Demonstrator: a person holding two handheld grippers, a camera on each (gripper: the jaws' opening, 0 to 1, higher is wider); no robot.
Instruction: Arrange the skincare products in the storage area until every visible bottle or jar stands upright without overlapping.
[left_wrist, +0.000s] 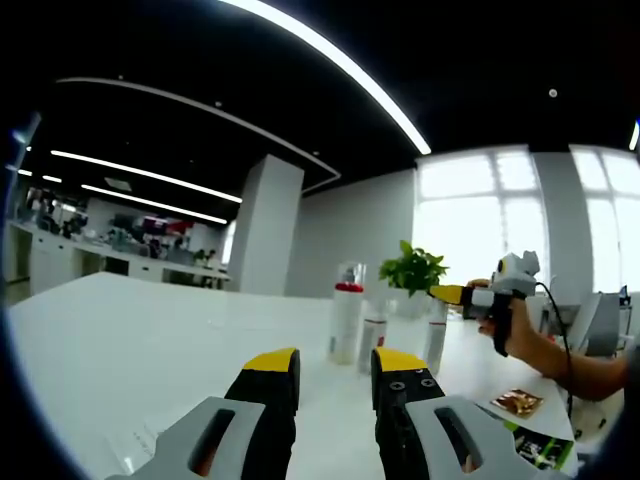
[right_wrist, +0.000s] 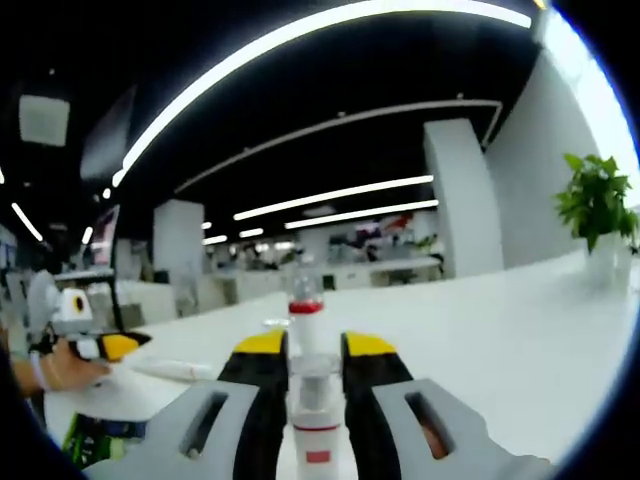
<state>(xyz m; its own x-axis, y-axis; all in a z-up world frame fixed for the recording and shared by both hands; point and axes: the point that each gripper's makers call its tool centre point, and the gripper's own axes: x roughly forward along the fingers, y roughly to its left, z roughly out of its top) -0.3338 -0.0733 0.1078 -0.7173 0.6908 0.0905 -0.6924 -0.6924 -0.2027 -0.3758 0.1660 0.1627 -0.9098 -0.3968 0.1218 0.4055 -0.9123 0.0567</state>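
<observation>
Right gripper (right_wrist: 304, 362): yellow-tipped jaws closed around a slim white bottle with a clear cap and red label mark (right_wrist: 316, 415), held upright, probably to stand it by the group. Beyond that bottle, a tall white bottle with a red collar and clear cap (right_wrist: 304, 312) stands on the white table (right_wrist: 500, 330). Left gripper (left_wrist: 334, 372): jaws a narrow gap apart, holding nothing, short of the red-collared bottle. Potted green plant (left_wrist: 413, 270) behind it.

No legible text — none anywhere
</observation>
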